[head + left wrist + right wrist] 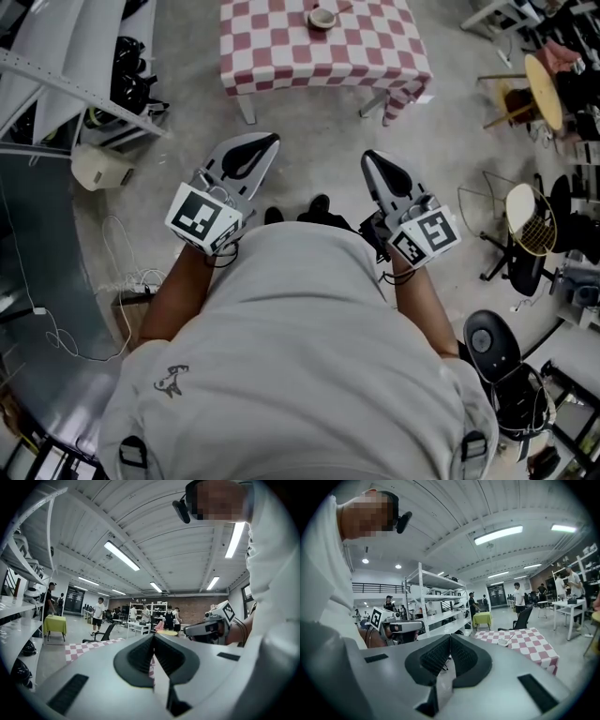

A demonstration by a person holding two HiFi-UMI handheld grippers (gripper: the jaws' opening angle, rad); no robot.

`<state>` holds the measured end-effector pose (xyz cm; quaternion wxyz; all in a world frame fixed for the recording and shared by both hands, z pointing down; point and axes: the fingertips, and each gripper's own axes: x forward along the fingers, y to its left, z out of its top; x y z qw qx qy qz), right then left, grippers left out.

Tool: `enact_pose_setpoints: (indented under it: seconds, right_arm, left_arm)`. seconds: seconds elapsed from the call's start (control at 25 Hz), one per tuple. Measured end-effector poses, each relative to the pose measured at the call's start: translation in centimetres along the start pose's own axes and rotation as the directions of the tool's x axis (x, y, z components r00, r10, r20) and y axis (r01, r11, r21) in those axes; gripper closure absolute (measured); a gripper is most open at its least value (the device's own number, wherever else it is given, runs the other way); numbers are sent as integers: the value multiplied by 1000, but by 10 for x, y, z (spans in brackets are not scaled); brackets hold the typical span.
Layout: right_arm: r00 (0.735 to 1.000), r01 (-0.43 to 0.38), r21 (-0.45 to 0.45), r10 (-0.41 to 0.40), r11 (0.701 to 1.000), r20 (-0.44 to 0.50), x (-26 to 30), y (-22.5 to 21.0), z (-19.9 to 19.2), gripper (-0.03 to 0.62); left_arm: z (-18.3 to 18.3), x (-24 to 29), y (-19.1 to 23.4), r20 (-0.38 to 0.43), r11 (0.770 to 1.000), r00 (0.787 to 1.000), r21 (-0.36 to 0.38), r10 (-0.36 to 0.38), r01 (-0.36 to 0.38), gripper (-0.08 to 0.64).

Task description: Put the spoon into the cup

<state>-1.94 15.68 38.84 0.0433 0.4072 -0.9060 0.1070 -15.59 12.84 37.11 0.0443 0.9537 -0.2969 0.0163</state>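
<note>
Grey T-shirt (300, 356) nearest; beyond it the left claw (270, 141) and right claw (368, 157) are both pressed together, empty. Well ahead of them, on the red-and-white checked table (281, 47), a thin spoon (511, 637) seems to poke from the small pale cup (322, 17), though it is too small to say whether it sits inside.

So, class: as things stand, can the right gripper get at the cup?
Probably not yet: the right gripper, shut, hangs short of the checked table, where the cup sits; only floor lies between.

Bright, even light falls from ceiling strip lights (122, 556); both gripper views bulge fisheye-wise with black corners.
</note>
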Motion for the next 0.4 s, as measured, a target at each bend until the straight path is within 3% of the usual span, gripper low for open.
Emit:
enact_pose_setpoints:
  seconds: [0.24, 0.4]
  right_arm:
    - [1000, 9, -11, -9, 1000, -5, 5, 4, -2, 560]
    - [1000, 11, -7, -11, 1000, -4, 11, 3, 2, 560]
  left_arm:
    - [-8, -5, 2, -22, 998, 1000, 56, 2, -1, 546]
    - [-3, -4, 4, -18, 999, 1000, 54, -9, 10, 546]
